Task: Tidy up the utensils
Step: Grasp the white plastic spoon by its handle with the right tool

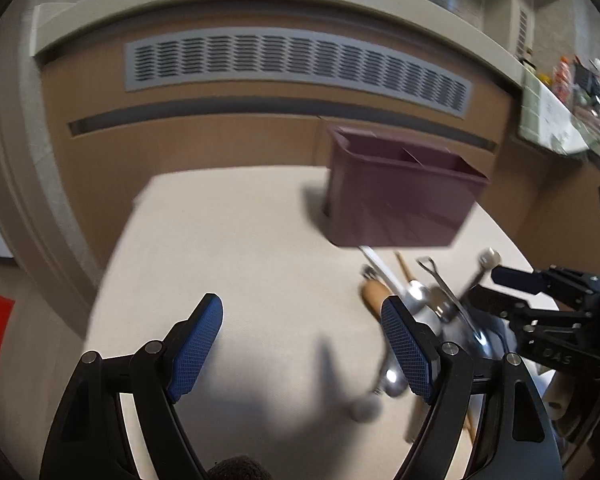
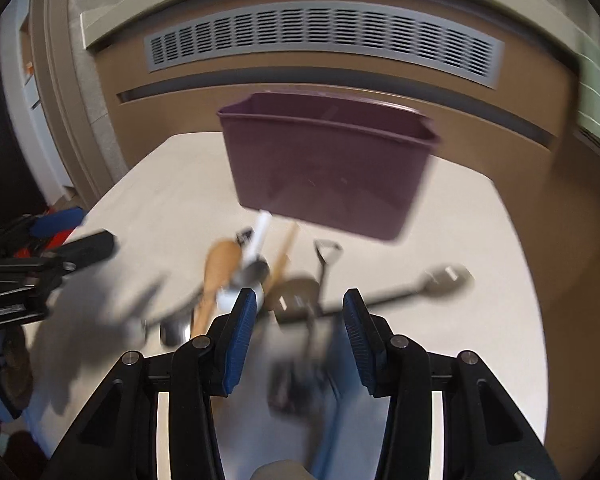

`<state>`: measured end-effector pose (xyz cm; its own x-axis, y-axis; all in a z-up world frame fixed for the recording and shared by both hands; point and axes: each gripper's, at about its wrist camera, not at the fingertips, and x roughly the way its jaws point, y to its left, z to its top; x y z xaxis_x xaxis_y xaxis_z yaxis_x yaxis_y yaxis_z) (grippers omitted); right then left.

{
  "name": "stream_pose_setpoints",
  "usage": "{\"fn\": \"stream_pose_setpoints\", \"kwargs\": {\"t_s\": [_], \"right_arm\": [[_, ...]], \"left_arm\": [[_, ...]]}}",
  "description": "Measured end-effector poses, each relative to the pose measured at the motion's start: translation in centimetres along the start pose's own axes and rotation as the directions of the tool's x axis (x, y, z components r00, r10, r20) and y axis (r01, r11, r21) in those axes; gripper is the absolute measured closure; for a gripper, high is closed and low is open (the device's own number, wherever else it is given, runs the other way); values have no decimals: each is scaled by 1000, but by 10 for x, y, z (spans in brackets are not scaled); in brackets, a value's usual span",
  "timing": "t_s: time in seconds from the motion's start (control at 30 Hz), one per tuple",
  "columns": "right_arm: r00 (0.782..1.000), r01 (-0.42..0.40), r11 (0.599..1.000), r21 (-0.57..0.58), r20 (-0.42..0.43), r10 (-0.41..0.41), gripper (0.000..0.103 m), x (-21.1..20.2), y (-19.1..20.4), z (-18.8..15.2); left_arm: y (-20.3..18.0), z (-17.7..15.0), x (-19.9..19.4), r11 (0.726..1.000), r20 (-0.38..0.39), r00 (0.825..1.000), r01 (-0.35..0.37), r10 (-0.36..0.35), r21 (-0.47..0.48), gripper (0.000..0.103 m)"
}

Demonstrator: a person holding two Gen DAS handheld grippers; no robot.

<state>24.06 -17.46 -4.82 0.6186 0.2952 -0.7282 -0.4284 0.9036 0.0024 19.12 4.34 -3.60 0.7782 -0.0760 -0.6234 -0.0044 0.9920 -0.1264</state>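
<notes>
A dark purple utensil caddy (image 1: pixel 396 196) with a divider stands upright at the far side of the white table (image 1: pixel 228 248); it also shows in the right wrist view (image 2: pixel 324 176). A loose pile of utensils (image 1: pixel 424 300) lies in front of it, with a wooden spoon (image 2: pixel 218 276), a white-handled tool (image 2: pixel 260 232), metal spoons and a long black-handled tool (image 2: pixel 400 290). My left gripper (image 1: pixel 302 344) is open and empty above bare table, left of the pile. My right gripper (image 2: pixel 300 336) is open and empty above the pile's near part. Both views are blurred.
A brown cabinet wall with a grey vent grille (image 1: pixel 296 68) stands behind the table. A cluttered counter (image 1: pixel 560 100) is at the far right. The table's left edge (image 1: pixel 116 248) drops to the floor. Each gripper shows at the side of the other's view.
</notes>
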Motion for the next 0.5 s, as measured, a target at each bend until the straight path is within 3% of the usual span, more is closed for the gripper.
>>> {"fn": "stream_pose_setpoints", "kwargs": {"t_s": [0.13, 0.23, 0.5], "right_arm": [[999, -44, 999, -10, -32, 43, 78, 39, 13, 28], [995, -65, 998, 2, -77, 65, 89, 65, 20, 40], [986, -50, 999, 2, -161, 50, 90, 102, 29, 46]], "left_arm": [[27, 7, 5, 996, 26, 1000, 1, 2, -88, 21], [35, 4, 10, 995, 18, 1000, 18, -16, -98, 21], [33, 3, 27, 991, -24, 998, 62, -65, -116, 21]]}}
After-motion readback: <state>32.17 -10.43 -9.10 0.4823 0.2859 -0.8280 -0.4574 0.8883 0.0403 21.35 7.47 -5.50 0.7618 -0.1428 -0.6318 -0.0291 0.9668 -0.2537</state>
